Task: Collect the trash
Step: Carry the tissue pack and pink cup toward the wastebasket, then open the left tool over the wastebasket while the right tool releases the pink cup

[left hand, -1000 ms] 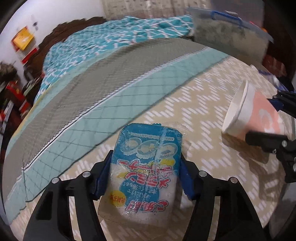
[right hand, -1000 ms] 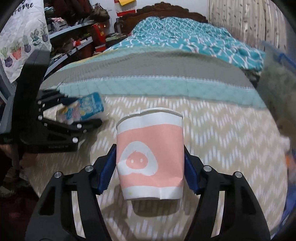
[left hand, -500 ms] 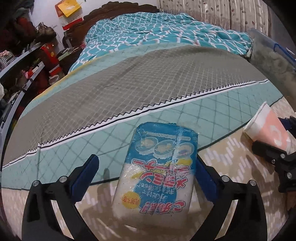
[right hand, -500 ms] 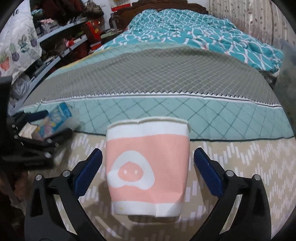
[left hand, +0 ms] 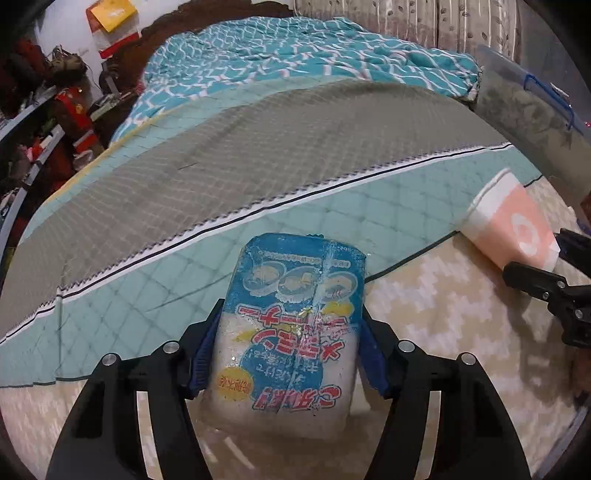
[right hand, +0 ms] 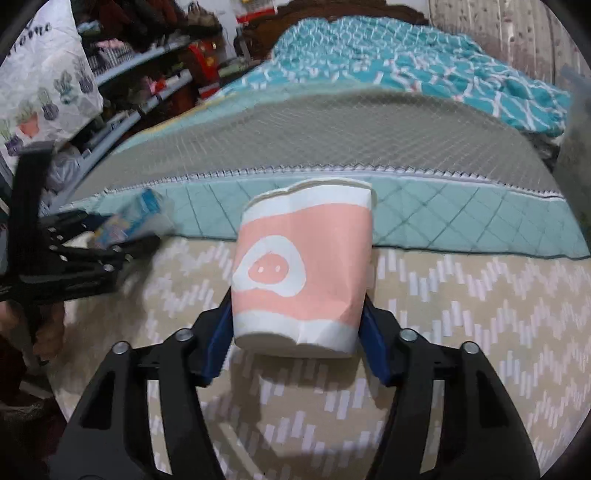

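Bedding is filling the background in both views: a beige zigzag-patterned cover (left hand: 436, 306) is lying nearest, a quilted grey and mint blanket (left hand: 258, 155) is spreading behind it, and a teal patterned duvet (right hand: 424, 62) is bunching up at the far end by a dark wooden headboard (left hand: 207, 22). Cluttered shelves (right hand: 147, 74) are running along the left side of the room.

The left gripper (left hand: 286, 345) is squeezing a blue and white snack packet (left hand: 291, 325) between its blue pads (left hand: 203, 350), which are pressing on both long sides; its jaws have just been closing in on the packet. The packet is sitting low over the beige cover, its far end reaching across the mint edge of the blanket (whether it is touching the fabric I cannot tell).

The right gripper (right hand: 295, 345) is clamping a pink and white paper cup (right hand: 303, 269) near its base, the jaws having just been closing on it too. The cup's rim is looking dented, and the cup is casting a shadow on the beige cover. Each gripper is showing at the edge of the other's view, apart.
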